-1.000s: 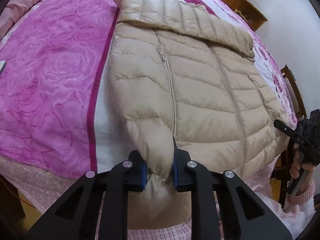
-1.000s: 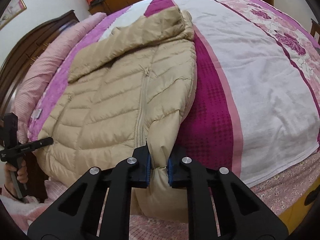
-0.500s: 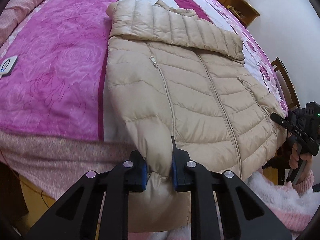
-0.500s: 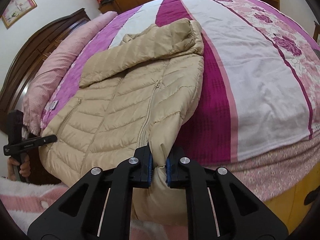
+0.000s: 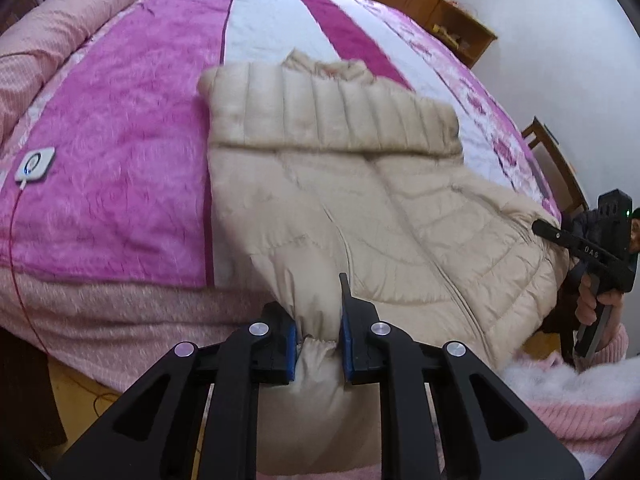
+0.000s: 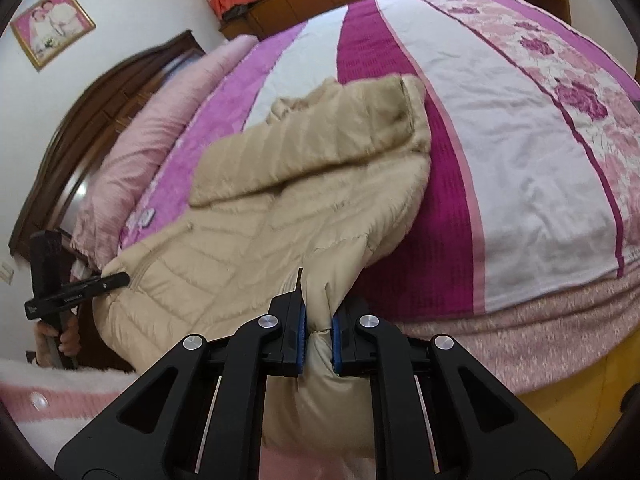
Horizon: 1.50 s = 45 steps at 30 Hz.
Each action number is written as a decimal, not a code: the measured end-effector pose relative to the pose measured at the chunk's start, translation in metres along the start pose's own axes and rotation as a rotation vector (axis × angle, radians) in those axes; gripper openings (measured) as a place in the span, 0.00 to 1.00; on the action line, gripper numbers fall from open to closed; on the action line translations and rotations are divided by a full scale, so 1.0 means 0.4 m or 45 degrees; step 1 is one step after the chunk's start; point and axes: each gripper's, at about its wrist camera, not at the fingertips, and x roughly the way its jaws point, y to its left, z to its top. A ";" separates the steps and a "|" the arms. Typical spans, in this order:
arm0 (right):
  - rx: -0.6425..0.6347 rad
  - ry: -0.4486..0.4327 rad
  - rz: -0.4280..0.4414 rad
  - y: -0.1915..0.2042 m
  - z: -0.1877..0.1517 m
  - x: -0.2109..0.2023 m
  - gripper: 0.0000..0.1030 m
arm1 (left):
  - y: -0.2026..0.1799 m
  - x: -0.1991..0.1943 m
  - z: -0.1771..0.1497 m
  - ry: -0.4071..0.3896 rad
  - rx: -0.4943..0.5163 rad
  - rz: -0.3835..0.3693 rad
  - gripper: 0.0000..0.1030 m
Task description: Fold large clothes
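Pink-and-white striped quilted bedspread under beige quilted puffer jacket; left gripper and right gripper each clamped on jacket hem.

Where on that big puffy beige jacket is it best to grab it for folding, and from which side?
At the bottom hem, one corner each, coming from the foot edge of the bed. The jacket lies flat with its hem hanging over that edge, so thin fabric there bunches easily between jaws. That is how the left gripper and right gripper hold it now.
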 end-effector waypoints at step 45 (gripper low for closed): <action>0.034 -0.098 -0.412 -0.147 0.416 0.467 0.15 | 0.097 0.289 0.437 -0.217 0.080 0.216 0.49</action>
